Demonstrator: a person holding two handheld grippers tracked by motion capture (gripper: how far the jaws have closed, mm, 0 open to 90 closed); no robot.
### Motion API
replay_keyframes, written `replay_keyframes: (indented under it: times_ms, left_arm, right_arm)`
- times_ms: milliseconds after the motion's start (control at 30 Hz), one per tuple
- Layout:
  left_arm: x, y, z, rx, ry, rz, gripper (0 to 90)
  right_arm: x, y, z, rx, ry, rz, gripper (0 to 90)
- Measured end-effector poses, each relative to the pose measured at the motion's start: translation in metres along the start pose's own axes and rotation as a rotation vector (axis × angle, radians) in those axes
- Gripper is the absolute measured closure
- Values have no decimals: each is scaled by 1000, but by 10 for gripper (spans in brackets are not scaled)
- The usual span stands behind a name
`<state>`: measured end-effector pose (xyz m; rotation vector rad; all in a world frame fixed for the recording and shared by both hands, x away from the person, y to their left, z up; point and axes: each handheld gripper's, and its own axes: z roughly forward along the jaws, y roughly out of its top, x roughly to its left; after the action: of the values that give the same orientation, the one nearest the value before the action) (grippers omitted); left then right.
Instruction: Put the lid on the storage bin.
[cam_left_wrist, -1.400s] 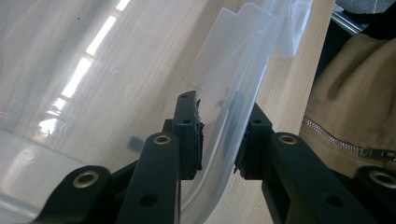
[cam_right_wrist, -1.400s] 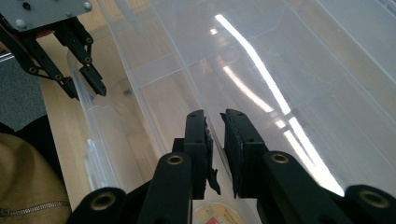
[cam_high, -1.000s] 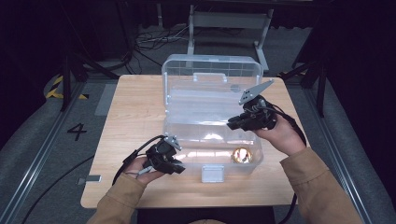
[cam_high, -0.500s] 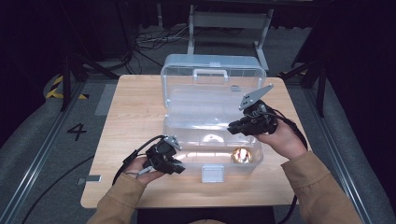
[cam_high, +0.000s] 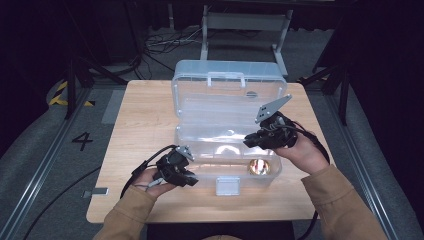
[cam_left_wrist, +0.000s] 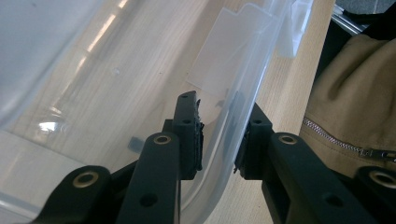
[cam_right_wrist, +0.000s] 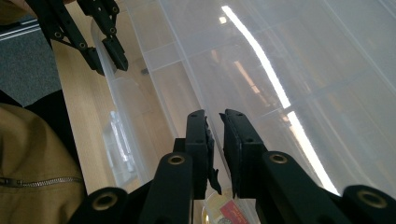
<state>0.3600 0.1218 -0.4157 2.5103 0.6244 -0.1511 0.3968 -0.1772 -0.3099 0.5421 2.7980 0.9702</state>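
Note:
A clear plastic box (cam_high: 210, 175) stands on the wooden table with its lid (cam_high: 227, 82) up. My left gripper (cam_high: 192, 179) is at the box's front-left corner. In the left gripper view its jaws (cam_left_wrist: 218, 135) straddle the clear wall (cam_left_wrist: 252, 60), closed against it from both sides. My right gripper (cam_high: 248, 142) hovers over the right half of the box. Its jaws (cam_right_wrist: 214, 126) stand a narrow slit apart with nothing between them. A shiny round roll (cam_high: 259, 166) lies in the box below it, and also shows under the jaws (cam_right_wrist: 224, 212). The left gripper (cam_right_wrist: 111, 65) appears far off on the box rim (cam_right_wrist: 154, 107).
A white latch (cam_high: 227, 186) hangs at the middle of the box's front wall. The table (cam_high: 140, 115) has bare wood to the left of the box. Cables and a metal frame (cam_high: 245, 22) lie on the floor behind the table.
My right gripper has sunk slightly toward the box. The left gripper has stayed at the box's corner.

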Motion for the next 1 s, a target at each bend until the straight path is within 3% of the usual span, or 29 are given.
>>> replay_keyframes:
  times_ms: [533, 1000]
  left_arm:
    - [0, 0, 0, -1, -1, -2, 736]
    - [-1, 0, 0, 7, 4, -3, 735]
  right_arm:
    - [6, -2, 3, 29, 9, -27, 808]
    - [9, -5, 4, 23, 3, -29, 812]
